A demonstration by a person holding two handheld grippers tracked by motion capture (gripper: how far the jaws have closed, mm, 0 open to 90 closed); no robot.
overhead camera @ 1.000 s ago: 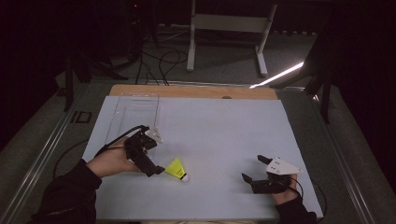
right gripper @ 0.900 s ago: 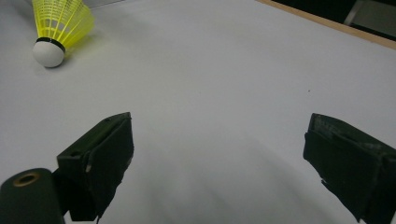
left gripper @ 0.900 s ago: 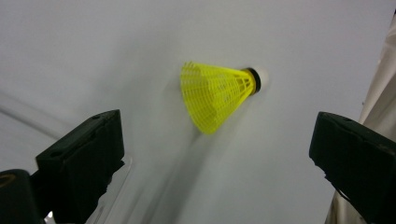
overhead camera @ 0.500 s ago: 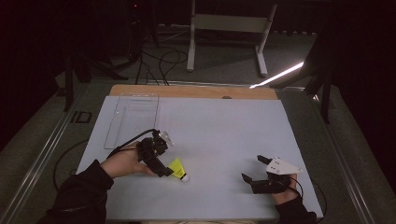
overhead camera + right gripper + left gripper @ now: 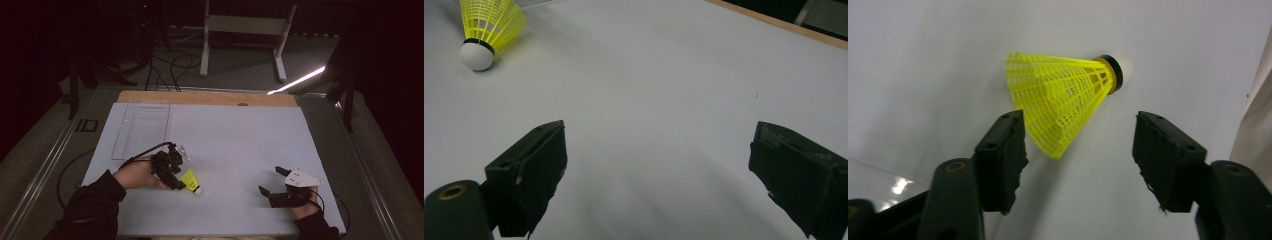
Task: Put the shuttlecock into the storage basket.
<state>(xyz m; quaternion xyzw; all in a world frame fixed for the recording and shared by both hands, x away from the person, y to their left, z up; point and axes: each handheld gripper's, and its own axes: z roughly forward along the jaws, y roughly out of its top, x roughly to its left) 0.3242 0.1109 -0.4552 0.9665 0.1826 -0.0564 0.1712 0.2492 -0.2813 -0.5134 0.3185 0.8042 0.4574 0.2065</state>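
Yellow plastic-skirted shuttlecock [image 5: 1063,102] lying on your white bench [image 5: 235,140], cork toward you; left gripper [image 5: 1078,150] fingers apart around its skirt; right gripper [image 5: 656,175] fingers apart, empty

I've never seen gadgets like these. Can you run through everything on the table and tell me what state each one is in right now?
Shuttlecock: yellow, lying on its side on the white mat, not gripped.
Left gripper: open, jaws either side of the shuttlecock's skirt.
Right gripper: open, holding nothing, low over the mat.
Clear tray: flat on the mat's far left, apparently empty.
White mat: spread flat over the table.
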